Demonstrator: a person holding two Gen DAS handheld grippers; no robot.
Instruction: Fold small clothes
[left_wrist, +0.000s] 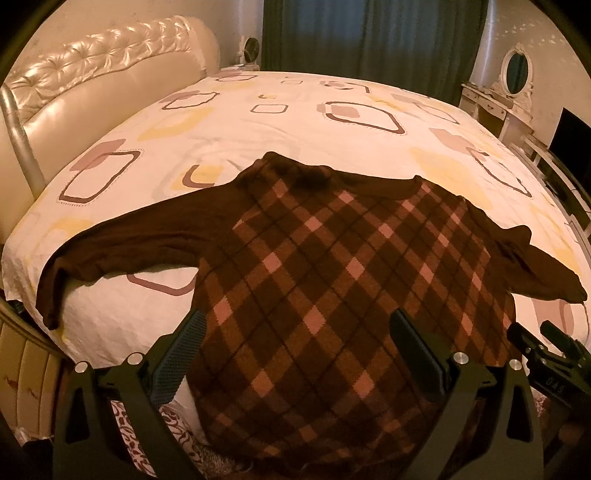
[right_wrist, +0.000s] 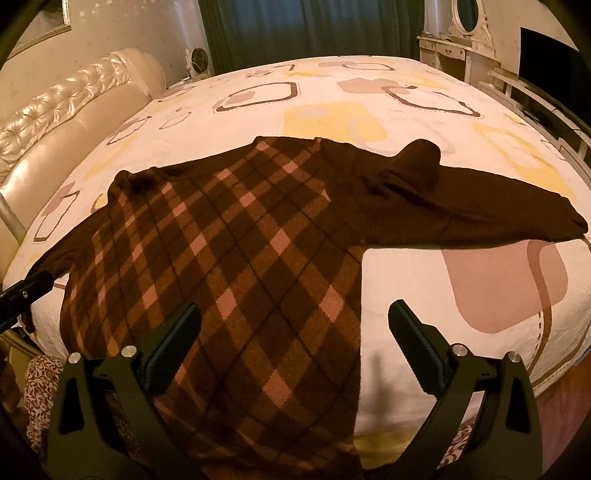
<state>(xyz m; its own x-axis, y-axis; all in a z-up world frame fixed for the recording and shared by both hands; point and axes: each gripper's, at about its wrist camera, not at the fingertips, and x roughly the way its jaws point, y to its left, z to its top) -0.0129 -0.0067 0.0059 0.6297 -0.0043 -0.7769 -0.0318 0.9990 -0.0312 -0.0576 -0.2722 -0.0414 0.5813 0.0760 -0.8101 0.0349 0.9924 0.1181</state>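
A dark brown knitted sweater with a pink-and-tan diamond plaid front (left_wrist: 325, 266) (right_wrist: 229, 258) lay spread flat, front up. Its collar pointed away toward the far side, and its hem hung over the near edge. Both plain brown sleeves stretched outward. The left sleeve (left_wrist: 122, 236) ran long, its cuff drooping at the edge. The right sleeve (right_wrist: 480, 206) reached sideways, with a bunched, raised fold near the shoulder.
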